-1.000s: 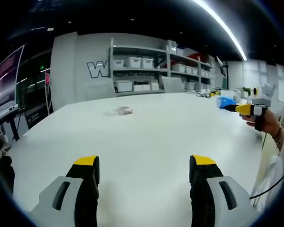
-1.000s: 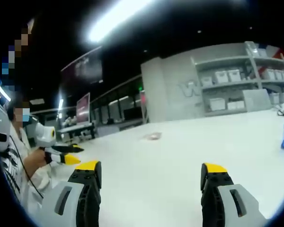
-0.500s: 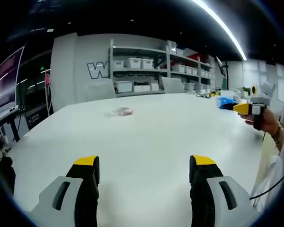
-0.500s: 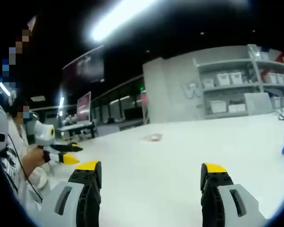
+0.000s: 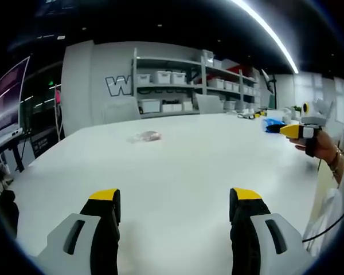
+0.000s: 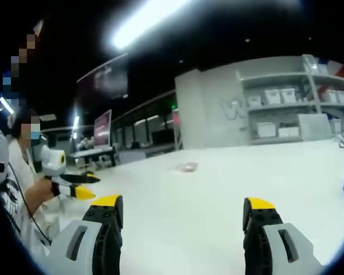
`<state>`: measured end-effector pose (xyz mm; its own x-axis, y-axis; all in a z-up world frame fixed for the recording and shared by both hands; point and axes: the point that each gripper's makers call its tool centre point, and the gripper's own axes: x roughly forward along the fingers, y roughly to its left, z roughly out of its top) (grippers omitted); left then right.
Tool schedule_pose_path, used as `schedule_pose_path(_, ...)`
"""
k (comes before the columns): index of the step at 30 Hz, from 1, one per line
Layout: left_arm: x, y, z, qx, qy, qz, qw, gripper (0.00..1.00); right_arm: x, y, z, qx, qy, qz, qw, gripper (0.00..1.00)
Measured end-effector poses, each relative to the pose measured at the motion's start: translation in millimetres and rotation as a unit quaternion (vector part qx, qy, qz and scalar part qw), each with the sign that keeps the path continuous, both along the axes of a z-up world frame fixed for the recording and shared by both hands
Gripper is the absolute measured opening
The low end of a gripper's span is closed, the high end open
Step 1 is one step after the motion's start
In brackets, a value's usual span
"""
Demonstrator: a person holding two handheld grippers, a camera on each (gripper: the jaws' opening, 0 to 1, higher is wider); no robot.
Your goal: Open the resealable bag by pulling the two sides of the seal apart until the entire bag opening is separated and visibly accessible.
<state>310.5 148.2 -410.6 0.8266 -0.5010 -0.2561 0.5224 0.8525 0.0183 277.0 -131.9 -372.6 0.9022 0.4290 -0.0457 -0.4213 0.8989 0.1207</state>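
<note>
- My left gripper (image 5: 173, 206) and right gripper (image 6: 183, 215) hover with jaws spread, gripping nothing.
- The resealable bag (image 5: 147, 136) lies on the white table (image 5: 178, 166), well beyond both, before the shelves (image 5: 178, 86).

The table (image 5: 178, 166) is plain white, matte and unpatterned. Both the left gripper (image 5: 175, 215) and the right gripper (image 6: 183, 220) have black jaws capped in bright yellow, set in pale grey housings. The resealable bag (image 5: 147, 136) is clear with a pinkish-brown blur inside. A bright blue packet (image 5: 272, 124) lies far off. Grey shelving (image 5: 183, 86) carries white bins (image 5: 160, 75) against a grey wall with white lettering.
</note>
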Motion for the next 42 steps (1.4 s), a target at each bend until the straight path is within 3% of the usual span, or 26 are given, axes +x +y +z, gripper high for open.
schedule_pose_path(42,-1.4,3.4,4.0,0.002,-0.005,-0.001,1.0000,0.76,31.1,23.0,6.7,-0.034,0.002,0.022,0.9992,0.85)
